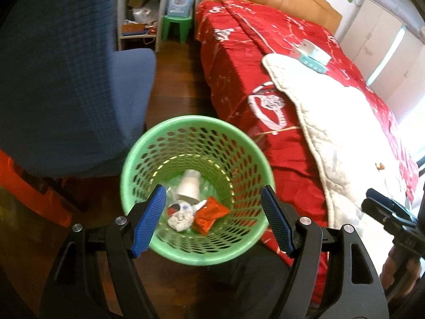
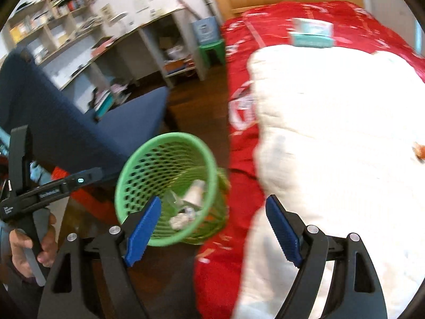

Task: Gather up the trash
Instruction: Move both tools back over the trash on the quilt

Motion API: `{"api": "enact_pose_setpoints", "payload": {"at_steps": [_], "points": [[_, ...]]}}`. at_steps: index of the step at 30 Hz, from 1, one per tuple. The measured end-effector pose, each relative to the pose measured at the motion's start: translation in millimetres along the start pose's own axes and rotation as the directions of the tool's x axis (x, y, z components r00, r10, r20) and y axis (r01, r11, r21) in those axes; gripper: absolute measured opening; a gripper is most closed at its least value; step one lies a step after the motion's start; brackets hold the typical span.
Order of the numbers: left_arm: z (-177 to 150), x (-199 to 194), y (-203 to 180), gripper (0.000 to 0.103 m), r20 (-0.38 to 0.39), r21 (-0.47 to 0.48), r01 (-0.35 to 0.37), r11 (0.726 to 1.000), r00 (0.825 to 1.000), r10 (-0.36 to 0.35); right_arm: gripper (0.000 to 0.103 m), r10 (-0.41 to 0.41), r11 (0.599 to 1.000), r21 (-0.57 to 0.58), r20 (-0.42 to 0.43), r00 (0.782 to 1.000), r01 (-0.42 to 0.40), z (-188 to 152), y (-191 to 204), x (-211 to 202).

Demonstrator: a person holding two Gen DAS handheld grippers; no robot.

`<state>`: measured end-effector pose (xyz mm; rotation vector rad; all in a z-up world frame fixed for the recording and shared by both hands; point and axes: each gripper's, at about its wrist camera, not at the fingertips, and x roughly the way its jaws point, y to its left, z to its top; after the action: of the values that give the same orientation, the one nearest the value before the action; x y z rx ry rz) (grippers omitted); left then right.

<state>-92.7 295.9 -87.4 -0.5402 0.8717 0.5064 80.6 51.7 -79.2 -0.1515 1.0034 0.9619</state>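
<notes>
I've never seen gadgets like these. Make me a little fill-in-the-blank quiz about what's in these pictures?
1. The trash basket on the floor is coloured ____.
2. Among the trash in it, the crumpled wrapper is ____.
3. The left gripper has its jaws ____ and holds nothing.
4. The white quilt lies on a ____ bedspread.

Missing words: green; red; open; red

The green perforated plastic wastebasket (image 1: 196, 159) stands on the dark wooden floor (image 1: 180, 79); left of it the blue upholstered chair (image 1: 66, 79), right of it the red-quilted bed (image 1: 279, 79); inside lie a white paper cup (image 1: 188, 184) and an orange foil wrapper (image 1: 209, 214).
</notes>
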Motion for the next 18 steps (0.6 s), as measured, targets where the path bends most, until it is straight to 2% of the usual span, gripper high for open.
{"api": "enact_pose_setpoints", "payload": {"at_steps": [4, 9, 18], "points": [[2.2, 7.0, -22.9, 0.073, -0.014, 0.03, 0.03, 0.999, 0.999, -0.03, 0.078, -0.086, 0.995, 0.05, 0.026, 0.996, 0.085, -7.9, -42.4, -25.3], [3.8, 17.5, -54.9, 0.073, -0.038, 0.078, 0.061, 0.995, 0.998, -0.059, 0.078, -0.193, 0.973, 0.142, 0.054, 0.98, 0.183, -17.5, -102.2, -60.7], [5.5, 27.8, -106.1, 0.073, -0.065, 0.154, 0.103, 0.983, 0.993, -0.094, 0.078, -0.368, 0.887, 0.326, 0.071, 0.927, 0.327, -29.7, -208.8, -127.3]]}}
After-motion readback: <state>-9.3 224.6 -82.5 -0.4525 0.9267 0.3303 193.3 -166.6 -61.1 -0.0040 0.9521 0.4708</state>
